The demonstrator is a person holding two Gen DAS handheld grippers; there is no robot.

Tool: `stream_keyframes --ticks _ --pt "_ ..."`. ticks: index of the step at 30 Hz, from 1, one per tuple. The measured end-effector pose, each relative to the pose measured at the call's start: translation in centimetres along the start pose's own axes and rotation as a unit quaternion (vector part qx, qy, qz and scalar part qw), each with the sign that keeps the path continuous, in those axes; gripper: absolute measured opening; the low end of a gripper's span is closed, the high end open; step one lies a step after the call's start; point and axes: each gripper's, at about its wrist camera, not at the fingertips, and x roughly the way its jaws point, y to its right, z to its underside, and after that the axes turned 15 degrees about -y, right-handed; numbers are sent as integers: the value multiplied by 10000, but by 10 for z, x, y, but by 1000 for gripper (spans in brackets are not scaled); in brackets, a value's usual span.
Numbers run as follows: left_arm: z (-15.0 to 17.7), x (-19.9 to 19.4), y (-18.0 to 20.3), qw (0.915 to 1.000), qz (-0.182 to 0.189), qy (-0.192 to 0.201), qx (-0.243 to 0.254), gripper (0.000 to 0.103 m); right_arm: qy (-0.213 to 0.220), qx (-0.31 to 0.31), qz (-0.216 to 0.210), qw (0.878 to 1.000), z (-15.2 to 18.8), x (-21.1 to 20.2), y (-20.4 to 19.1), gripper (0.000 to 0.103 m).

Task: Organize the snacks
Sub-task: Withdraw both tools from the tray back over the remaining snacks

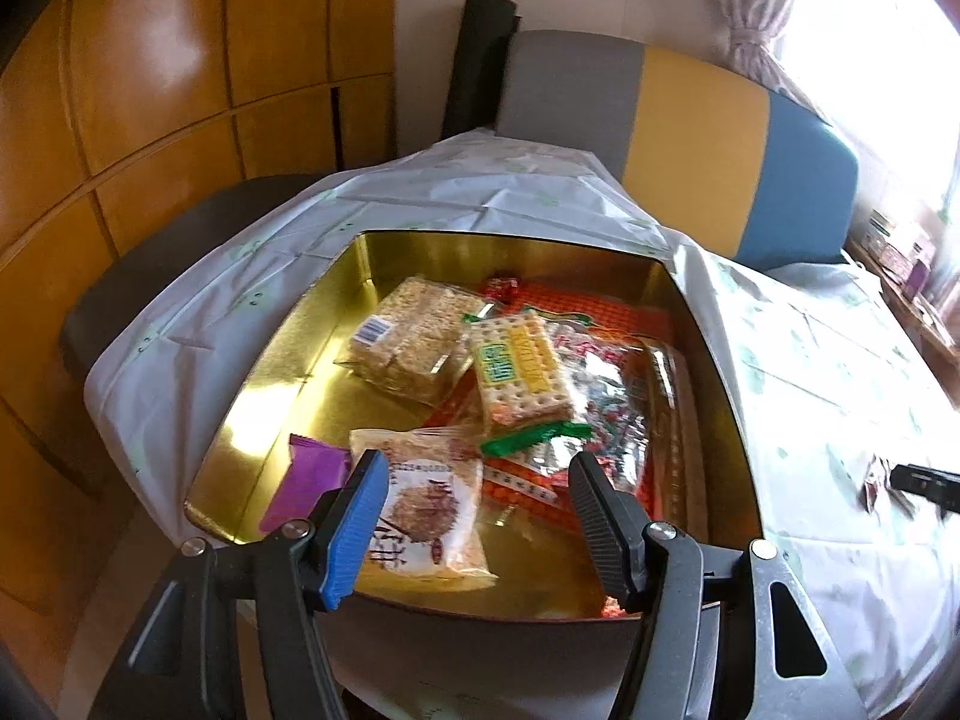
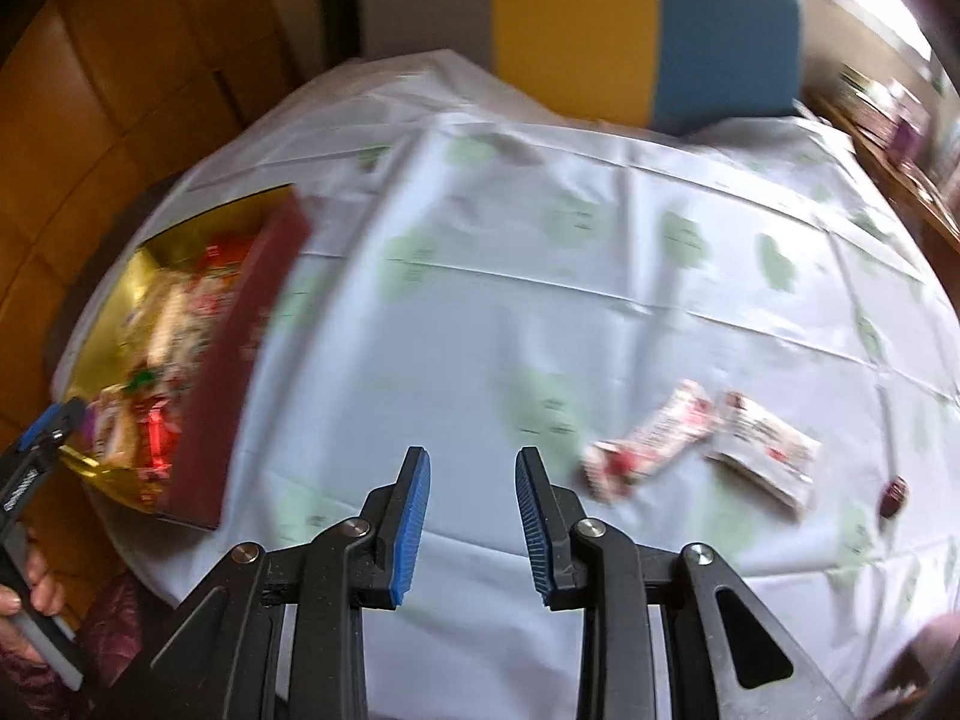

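Your left gripper (image 1: 474, 483) hung wide open and empty over the gold-lined tin (image 1: 282, 360), a pale snack bag (image 1: 429, 510) directly beneath its jaws, so the tin stayed free for loading. Your right gripper (image 2: 473, 480), jaws partly apart and holding nothing, pointed at bare tablecloth (image 2: 540, 276); two loose snack packets (image 2: 702, 444) lay ahead to its right, probably your next pick.

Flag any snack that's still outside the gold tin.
Two white-and-red snack packets and a small dark red candy lie loose on the tablecloth, well right of the gold tin. Everything else visible is inside it, piled loosely.
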Motion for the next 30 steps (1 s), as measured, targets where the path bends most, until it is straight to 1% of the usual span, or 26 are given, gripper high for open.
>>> stream_keyframes --ticks 5,7,10,13,16,20,23,25,26,28,30 --pt "4 -3 17 9993 184 -1 330 63 -72 303 331 9990 4 -6 37 30" --pt "6 -5 25 9984 277 2 495 63 -79 465 382 9982 5 -11 56 32" --pt "8 -7 35 9970 390 10 666 63 -80 762 530 9957 5 -17 84 33" --pt "10 -8 46 9954 477 -3 835 63 -78 1218 609 9907 3 -24 120 33" --pt "13 -11 59 9931 525 -9 1044 63 -17 1816 567 9817 1 -31 160 33" --pt "19 -15 78 9886 612 -41 1375 63 23 2279 524 9723 -2 -29 194 33" --pt "23 -17 98 9831 678 -95 1696 63 38 2698 219 9627 1 -16 216 33" --pt "26 -18 113 9784 723 -113 1936 63 -126 2982 131 9543 3 -9 226 33" --pt "28 -17 121 9759 733 -125 2053 63 -74 3051 114 9522 5 -11 227 33" --pt "30 -13 141 9694 785 -197 2316 63 2 3133 93 9496 6 -15 230 33" --pt "33 -8 162 9611 847 -261 2617 63 -29 3235 6 9462 8 -13 232 33"
